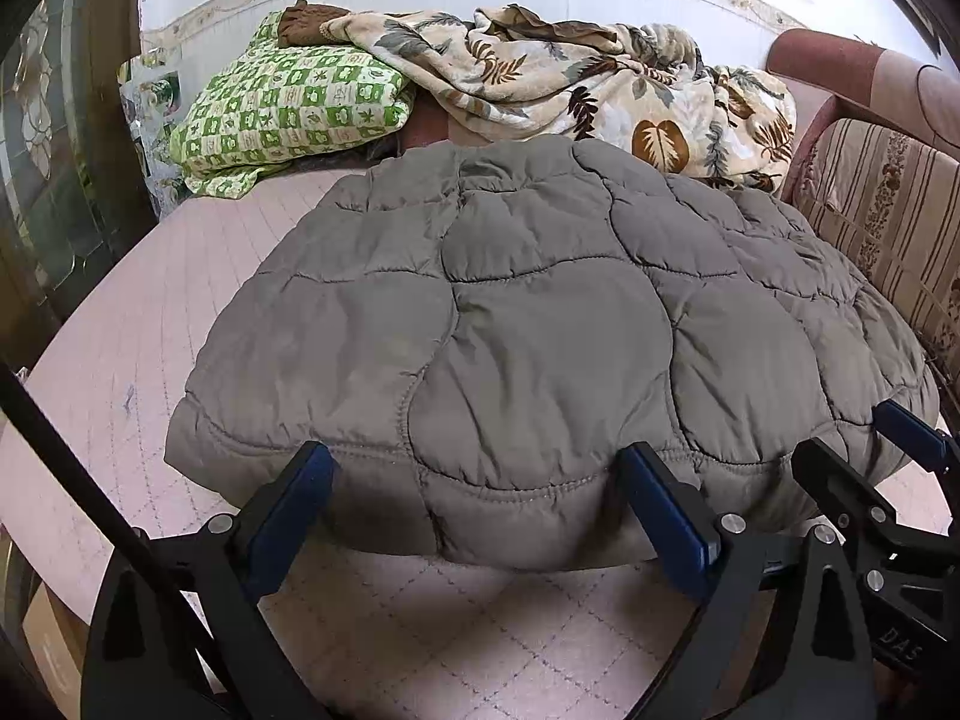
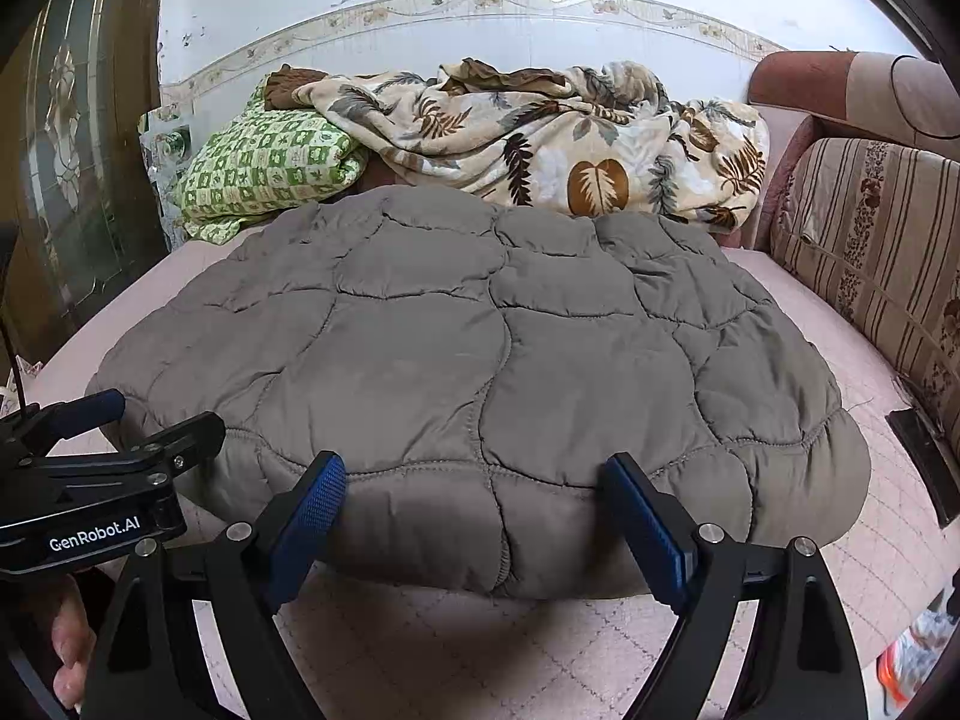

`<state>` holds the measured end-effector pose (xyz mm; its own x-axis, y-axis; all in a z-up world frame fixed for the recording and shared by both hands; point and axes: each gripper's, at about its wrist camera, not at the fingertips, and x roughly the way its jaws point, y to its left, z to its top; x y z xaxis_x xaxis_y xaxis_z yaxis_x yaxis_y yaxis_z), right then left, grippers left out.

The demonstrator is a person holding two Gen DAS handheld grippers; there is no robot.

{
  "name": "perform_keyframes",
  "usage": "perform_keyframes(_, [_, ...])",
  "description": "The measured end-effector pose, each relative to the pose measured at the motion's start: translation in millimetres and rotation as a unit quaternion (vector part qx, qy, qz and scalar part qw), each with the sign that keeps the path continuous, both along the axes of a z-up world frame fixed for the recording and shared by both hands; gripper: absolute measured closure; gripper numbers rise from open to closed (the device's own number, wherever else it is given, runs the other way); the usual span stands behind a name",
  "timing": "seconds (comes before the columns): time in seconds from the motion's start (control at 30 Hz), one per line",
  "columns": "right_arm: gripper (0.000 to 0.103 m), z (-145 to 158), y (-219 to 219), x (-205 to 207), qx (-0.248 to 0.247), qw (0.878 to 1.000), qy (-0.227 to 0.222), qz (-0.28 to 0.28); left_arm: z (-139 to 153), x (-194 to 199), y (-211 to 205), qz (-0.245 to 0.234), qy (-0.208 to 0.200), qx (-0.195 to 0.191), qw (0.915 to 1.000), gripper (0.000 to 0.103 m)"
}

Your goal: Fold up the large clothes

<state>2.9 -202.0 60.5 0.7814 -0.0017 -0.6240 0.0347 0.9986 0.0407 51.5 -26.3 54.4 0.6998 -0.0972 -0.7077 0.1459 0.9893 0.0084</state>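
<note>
- At near hem of grey quilted jacket [image 1: 510, 324]: left gripper [image 1: 480, 498], right gripper [image 2: 480, 510] both spread wide, apparently gripping nothing.
- Risk: puffy hem slips, pads catching top layer only.

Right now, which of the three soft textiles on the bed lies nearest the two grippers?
The grey quilted padded garment, spread flat in front; the green checked and leaf-patterned ones lie behind it.

- A pink quilted bed cover [image 2: 492, 648] with a diamond stitch spreads underfoot.
- At eleven o'clock lies a green-and-white checked pillow [image 2: 264, 171].
- Just beside it, at twelve to one, a cream leaf-print blanket [image 2: 540, 138] is heaped, crumpled.
- At three o'clock stands a striped floral sofa cushion [image 2: 870, 252].
- A dark wooden glass-panelled door [image 2: 72, 138] fills nine o'clock.
</note>
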Motion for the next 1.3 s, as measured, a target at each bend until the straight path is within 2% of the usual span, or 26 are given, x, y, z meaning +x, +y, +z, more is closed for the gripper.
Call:
perform_keyframes(0.23, [0.012, -1.6, -2.2, -0.9, 0.004, 1.0, 0.0, -0.005, 0.4, 1.2, -2.1, 0.001, 0.005, 0.004, 1.0, 0.006])
perform_keyframes(0.53, [0.012, -1.0, -4.2, -2.0, 0.003, 1.0, 0.0, -0.009, 1.7, 3.0, -1.3, -0.007, 0.003, -0.011, 0.9999, 0.006])
perform_keyframes(0.93, [0.012, -0.4, -4.8, -3.1, 0.003, 1.0, -0.001, -0.009, 6.5, -1.3, -7.1, 0.006, -0.007, 0.044, 0.999, 0.006])
perform_keyframes(1.3, [0.012, -0.3, -4.9, -2.9, 0.004, 1.0, -0.001, -0.01, 6.3, 0.0, -6.1, 0.002, -0.003, 0.044, 0.999, 0.006])
